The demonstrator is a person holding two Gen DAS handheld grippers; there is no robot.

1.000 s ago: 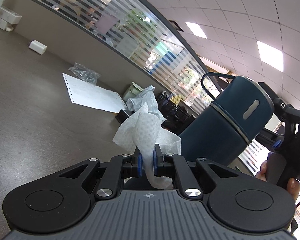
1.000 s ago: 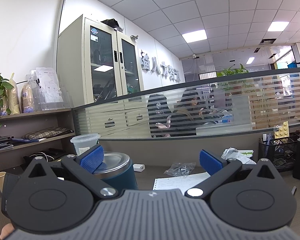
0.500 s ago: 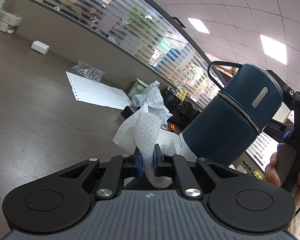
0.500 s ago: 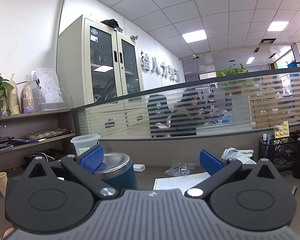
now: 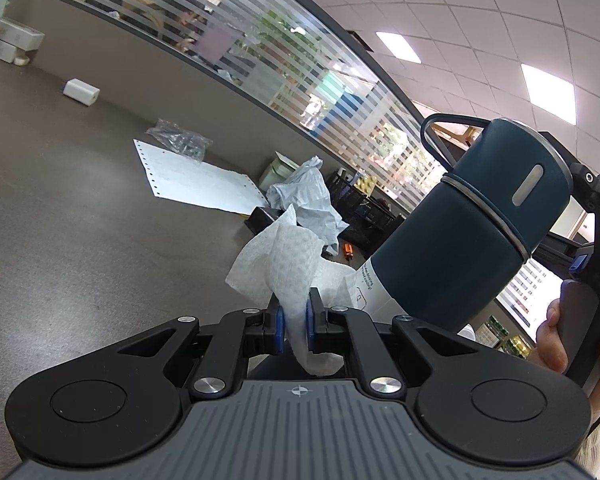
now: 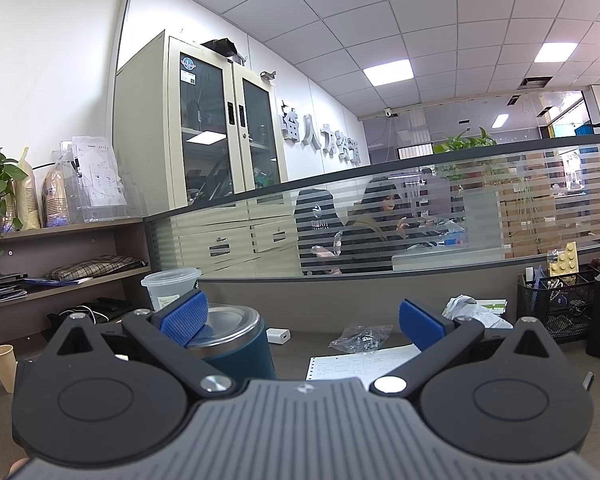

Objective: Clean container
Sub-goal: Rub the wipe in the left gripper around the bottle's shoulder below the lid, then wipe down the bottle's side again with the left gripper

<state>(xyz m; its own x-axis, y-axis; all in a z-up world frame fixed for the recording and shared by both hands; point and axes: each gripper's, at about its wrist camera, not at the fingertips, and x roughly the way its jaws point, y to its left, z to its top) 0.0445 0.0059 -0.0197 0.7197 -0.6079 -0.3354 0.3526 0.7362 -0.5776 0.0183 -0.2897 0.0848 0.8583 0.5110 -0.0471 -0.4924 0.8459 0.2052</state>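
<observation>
While the left gripper (image 5: 293,322) pinches a tissue (image 5: 284,256), the container (image 5: 472,232) stands beside it.

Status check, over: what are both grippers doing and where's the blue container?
Left gripper shut on white wipe. Right gripper open, empty between pads. Blue container tilted beside the wipe; contact unclear. Nothing in between.

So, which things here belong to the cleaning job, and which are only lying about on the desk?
For the job: dark blue flask; white wipe, clamped in the left gripper; right gripper, open.

Lying about: printed sheet; clear plastic bag; crumpled paper; small white box; mesh organiser; plastic cup; paper cup.
</observation>
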